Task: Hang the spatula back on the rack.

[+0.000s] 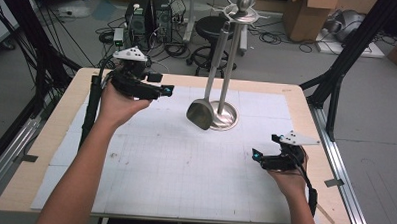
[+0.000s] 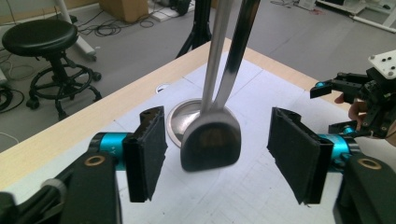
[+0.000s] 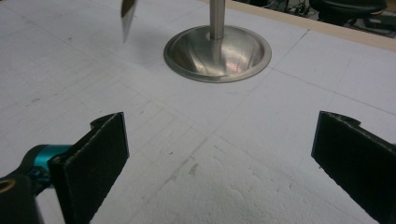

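In the high view, a tall steel utensil stand with a round dished base (image 1: 225, 116) is standing on the white gridded table (image 1: 174, 171), and a steel spatula (image 1: 201, 113) is hanging beside its pole. The left gripper (image 1: 163, 90) is hovering left of the stand, the right gripper (image 1: 258, 155) nearer the person.

In the left gripper view, the left gripper (image 2: 217, 158) is gaping wide, the spatula (image 2: 211, 144) between its jaws, untouched.

In the right gripper view, the right gripper (image 3: 219, 163) is spread wide, facing the stand's base (image 3: 217, 52).

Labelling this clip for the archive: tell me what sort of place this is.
Most likely a lab or workshop set up for recording. A gridded white mat covers the wooden table, black rig struts flank it, and cables and cardboard boxes litter the floor.
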Motion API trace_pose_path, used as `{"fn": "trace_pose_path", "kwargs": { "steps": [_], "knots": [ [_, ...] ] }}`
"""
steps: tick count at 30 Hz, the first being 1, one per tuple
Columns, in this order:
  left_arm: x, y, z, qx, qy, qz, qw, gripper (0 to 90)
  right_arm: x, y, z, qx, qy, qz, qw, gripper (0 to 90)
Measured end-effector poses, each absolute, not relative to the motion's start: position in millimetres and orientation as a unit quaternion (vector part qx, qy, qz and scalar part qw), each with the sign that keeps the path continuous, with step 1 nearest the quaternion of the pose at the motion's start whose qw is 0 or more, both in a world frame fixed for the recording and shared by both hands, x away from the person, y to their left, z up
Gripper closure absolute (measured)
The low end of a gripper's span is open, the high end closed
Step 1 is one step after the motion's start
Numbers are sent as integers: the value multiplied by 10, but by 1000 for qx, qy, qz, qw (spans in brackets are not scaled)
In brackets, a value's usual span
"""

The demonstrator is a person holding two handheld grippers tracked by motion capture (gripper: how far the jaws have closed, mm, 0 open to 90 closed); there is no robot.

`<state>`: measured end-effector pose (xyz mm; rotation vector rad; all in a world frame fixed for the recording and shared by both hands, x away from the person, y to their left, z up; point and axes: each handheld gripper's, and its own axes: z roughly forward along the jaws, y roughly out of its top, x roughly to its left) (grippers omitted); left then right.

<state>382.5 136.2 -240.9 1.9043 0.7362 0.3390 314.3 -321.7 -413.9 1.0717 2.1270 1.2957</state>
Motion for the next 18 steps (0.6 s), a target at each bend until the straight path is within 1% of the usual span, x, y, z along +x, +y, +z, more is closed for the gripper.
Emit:
{"fn": "trace_pose_path", "kwargs": {
  "steps": [4, 5, 14, 18],
  "knots": [
    [3806, 1446, -2471, 785, 308, 137, 519, 331, 3140, -3208, -4140, 387, 766, 467, 212, 27],
    [3798, 1471, -2507, 785, 311, 135, 519, 311, 3141, -3210, -4139, 387, 767, 467, 213, 27],
    [3730, 1576, -2664, 784, 298, 131, 528, 290, 3141, -3210, -4140, 387, 767, 467, 212, 27],
    [3667, 1662, -2775, 780, 291, 131, 539, 250, 3142, -3217, -4139, 386, 766, 468, 212, 27]
  ]
}}
